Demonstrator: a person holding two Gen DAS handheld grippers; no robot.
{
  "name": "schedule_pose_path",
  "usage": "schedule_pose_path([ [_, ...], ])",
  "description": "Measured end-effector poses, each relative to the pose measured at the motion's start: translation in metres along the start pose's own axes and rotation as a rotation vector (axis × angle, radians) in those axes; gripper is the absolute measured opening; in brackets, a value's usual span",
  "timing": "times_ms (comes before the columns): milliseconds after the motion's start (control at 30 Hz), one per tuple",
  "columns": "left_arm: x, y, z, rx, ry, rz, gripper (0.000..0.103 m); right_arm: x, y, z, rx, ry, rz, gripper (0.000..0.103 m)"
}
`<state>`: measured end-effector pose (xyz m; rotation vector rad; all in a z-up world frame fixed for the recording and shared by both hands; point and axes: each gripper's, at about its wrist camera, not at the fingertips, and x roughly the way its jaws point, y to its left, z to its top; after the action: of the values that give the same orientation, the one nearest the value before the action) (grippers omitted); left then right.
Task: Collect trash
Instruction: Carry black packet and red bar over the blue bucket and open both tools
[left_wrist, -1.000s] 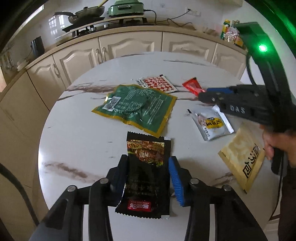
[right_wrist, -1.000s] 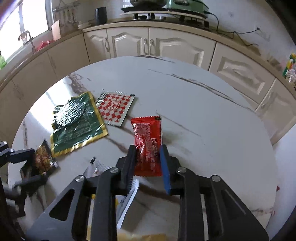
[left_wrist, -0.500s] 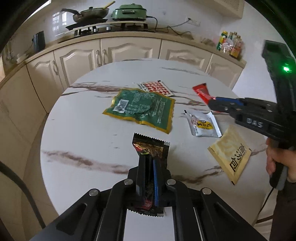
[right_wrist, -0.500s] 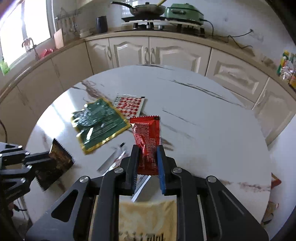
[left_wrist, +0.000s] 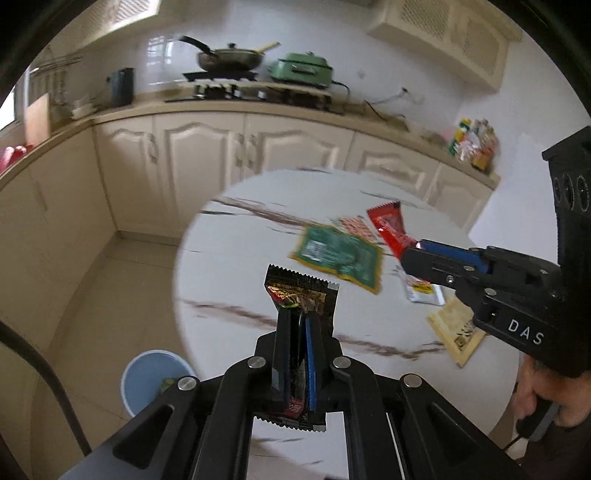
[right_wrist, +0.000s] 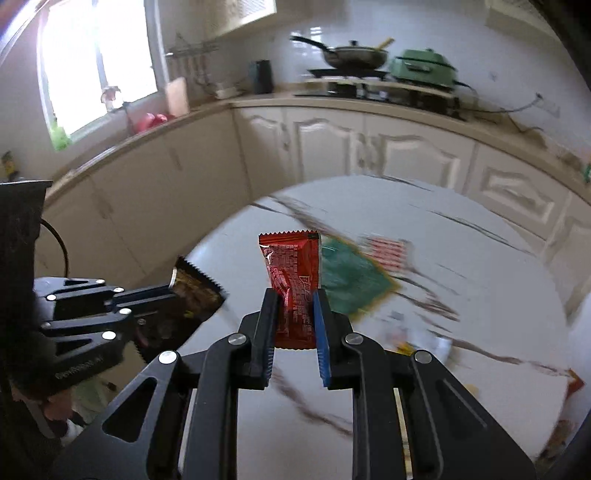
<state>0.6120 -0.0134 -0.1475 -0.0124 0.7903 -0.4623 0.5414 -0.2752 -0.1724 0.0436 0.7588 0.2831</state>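
Carrying two wrappers at once, we are in the transport step of the clean-up, with both pieces lifted clear of the round white marble-patterned table (left_wrist: 229, 280).

At the lower left of the left wrist view stands the light blue plastic bin (left_wrist: 147, 376) on the floor, just beside the table's edge, with some scraps already inside. In the middle of that view our left hand-held gripper (left_wrist: 299, 354) is clamped tight on the black crinkled snack wrapper (left_wrist: 299, 291), whose serrated top sticks up above the jaws. Further right on the table lie the green foil packet with a gold border (left_wrist: 338, 256), the red-and-white checked sachet (left_wrist: 356, 227), a small white sachet (left_wrist: 424, 293) and a tan paper packet (left_wrist: 456, 328), all blurred. At the right of the frame the right hand-held gripper (left_wrist: 415, 245) holds the red plastic snack wrapper (left_wrist: 388, 225); in the right wrist view its jaws are pressed against the wrapper's lower half.

The next move, as we judge it, calls for swinging both wrappers toward the lower left, over the mouth of the bin, and only then letting the jaws part so each piece falls inside. The light film may cling to a pad or drift past the rim, so we should release low and centred. Four pieces remain on the table for later trips.
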Motion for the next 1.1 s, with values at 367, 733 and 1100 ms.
schedule_pose_path([
  [367, -0.033, 0.181, -0.043, -0.246, 0.017, 0.243, 0.003, 0.096, 0.163, 0.026, -0.089, 0.049, 0.165, 0.018],
  [733, 0.040, 0.297, -0.093, -0.421, 0.209, 0.274, 0.004, 0.249, 0.256, -0.009, -0.180, 0.282, 0.155, 0.018],
  [1100, 0.100, 0.365, -0.100, -0.494, 0.291, 0.264, 0.010, 0.352, 0.250, -0.032, -0.126, 0.430, 0.155, 0.018],
])
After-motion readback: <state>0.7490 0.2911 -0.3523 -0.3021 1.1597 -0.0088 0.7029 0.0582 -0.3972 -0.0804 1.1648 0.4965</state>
